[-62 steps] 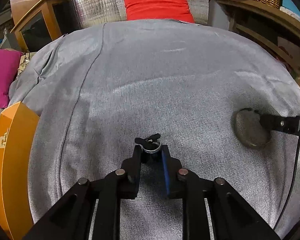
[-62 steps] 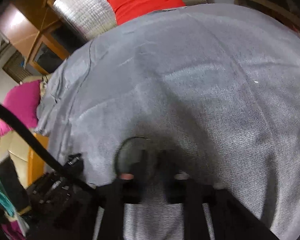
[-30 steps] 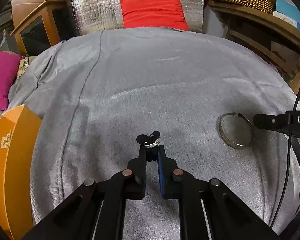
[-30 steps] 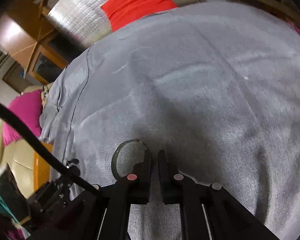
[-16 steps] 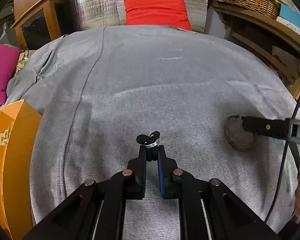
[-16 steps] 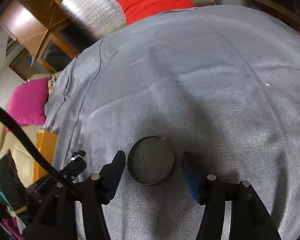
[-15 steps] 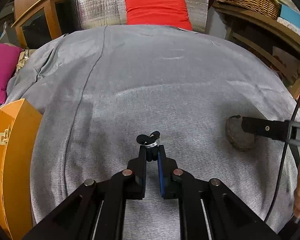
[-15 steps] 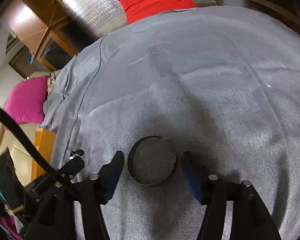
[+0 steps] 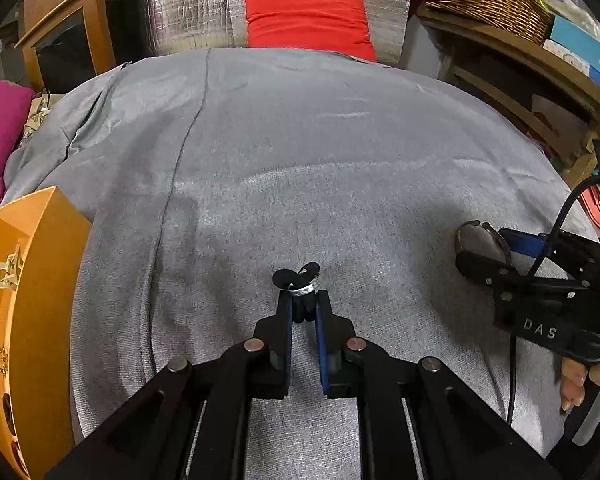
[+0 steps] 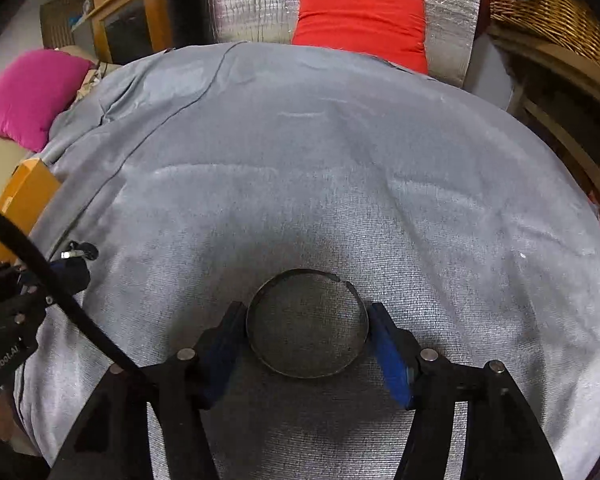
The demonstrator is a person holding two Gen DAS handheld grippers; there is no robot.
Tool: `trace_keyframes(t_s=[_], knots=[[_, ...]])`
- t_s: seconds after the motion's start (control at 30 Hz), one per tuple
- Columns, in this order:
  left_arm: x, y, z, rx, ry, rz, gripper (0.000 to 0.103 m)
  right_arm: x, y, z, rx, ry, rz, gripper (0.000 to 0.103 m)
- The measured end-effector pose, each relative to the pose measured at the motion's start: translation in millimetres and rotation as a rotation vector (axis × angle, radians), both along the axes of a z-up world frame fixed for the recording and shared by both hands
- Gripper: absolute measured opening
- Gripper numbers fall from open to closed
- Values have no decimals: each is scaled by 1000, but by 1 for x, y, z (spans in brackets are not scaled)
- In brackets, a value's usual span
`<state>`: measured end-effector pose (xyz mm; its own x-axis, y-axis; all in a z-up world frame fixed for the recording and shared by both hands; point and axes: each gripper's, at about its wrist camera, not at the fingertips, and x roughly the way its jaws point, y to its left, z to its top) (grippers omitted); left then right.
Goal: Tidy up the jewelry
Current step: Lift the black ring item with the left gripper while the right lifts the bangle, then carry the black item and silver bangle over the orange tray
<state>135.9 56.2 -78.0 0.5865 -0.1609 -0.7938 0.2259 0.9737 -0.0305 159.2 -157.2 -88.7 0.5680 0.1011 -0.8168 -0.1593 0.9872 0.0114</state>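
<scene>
1. Left wrist view: my left gripper (image 9: 302,306) is clamped tight on a small black ring holder (image 9: 300,308), with a silver ring (image 9: 305,290) round it just past the fingertips. The holder's long axis runs along the fingers, its two rounded ends pointing toward 12 o'clock over the grey cloth (image 9: 300,160).
2. Only this view shows the orange box (image 9: 24,300) at 9 o'clock, with a metal clasp on its face; whether anything is in it I cannot tell. At 3 o'clock I see my right gripper (image 9: 476,248) side-on, its fingers around a dark bangle (image 9: 480,238), and a person's fingers (image 9: 576,380) on the handle.
3. Right wrist view: here the bangle (image 10: 307,322) shows as a full open hoop lying flat on the cloth (image 10: 300,160), its gap at about 1 o'clock. The right gripper's (image 10: 306,320) jaws are closing, pads at either side of the hoop; I cannot tell whether they are pressing it.
4. At 9 o'clock the left gripper (image 10: 76,254) shows with the ring (image 10: 66,255) at its tip.
</scene>
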Motion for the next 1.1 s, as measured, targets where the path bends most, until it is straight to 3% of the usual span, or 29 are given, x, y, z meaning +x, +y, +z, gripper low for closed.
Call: trace_keyframes(t_s=[1.1], knots=[[-11, -30, 12, 51, -51, 57, 11, -23, -37, 32, 106, -60, -19, 64]])
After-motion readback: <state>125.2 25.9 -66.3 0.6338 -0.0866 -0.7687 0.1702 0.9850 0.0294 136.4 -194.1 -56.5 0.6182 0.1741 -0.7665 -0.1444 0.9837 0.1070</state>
